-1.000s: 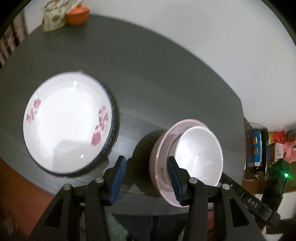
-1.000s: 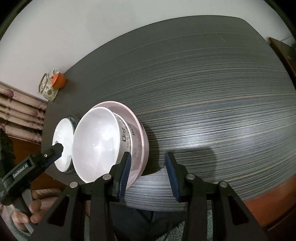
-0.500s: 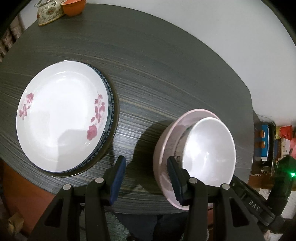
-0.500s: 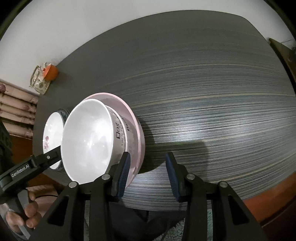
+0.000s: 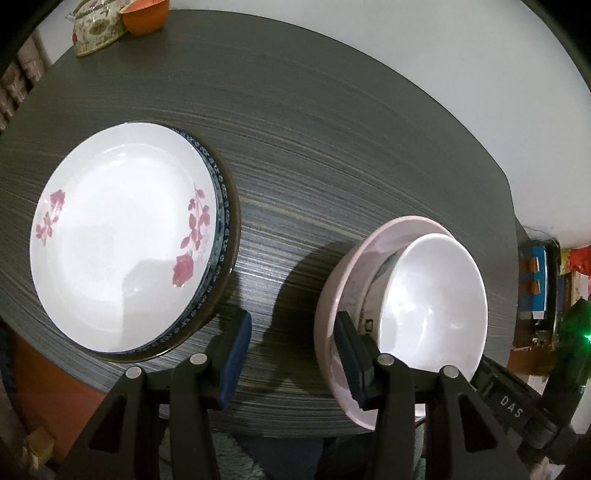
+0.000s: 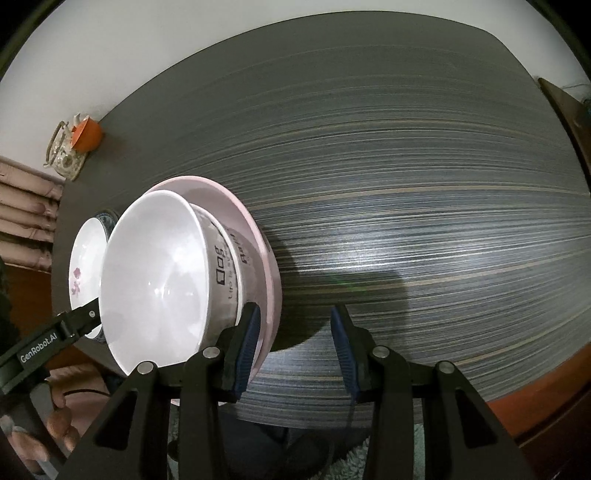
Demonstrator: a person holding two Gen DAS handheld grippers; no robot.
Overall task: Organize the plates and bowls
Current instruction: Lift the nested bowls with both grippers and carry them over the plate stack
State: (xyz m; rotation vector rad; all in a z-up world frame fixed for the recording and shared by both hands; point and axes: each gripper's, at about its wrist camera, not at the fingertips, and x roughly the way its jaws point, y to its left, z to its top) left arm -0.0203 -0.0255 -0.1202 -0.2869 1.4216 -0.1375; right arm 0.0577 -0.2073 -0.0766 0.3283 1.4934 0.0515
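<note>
A white plate with pink flowers (image 5: 122, 236) lies on a blue-rimmed plate (image 5: 221, 206) at the table's near left. A white bowl (image 5: 432, 306) sits nested in a pink bowl (image 5: 343, 280) near the front edge; both also show in the right wrist view, white bowl (image 6: 155, 280) and pink bowl (image 6: 258, 236). My left gripper (image 5: 291, 354) is open and empty, over the table between the plates and the bowls. My right gripper (image 6: 295, 343) is open and empty, just right of the pink bowl.
The dark wood-grain table (image 6: 424, 184) stretches wide to the right. An orange cup (image 5: 144, 14) and a floral teapot (image 5: 96, 33) stand at the far left corner. A shelf with clutter (image 5: 543, 280) stands beyond the table's right edge.
Both grippers have drawn back and up a little from the stacked bowls, staying open. The plates and bowls have not moved.
</note>
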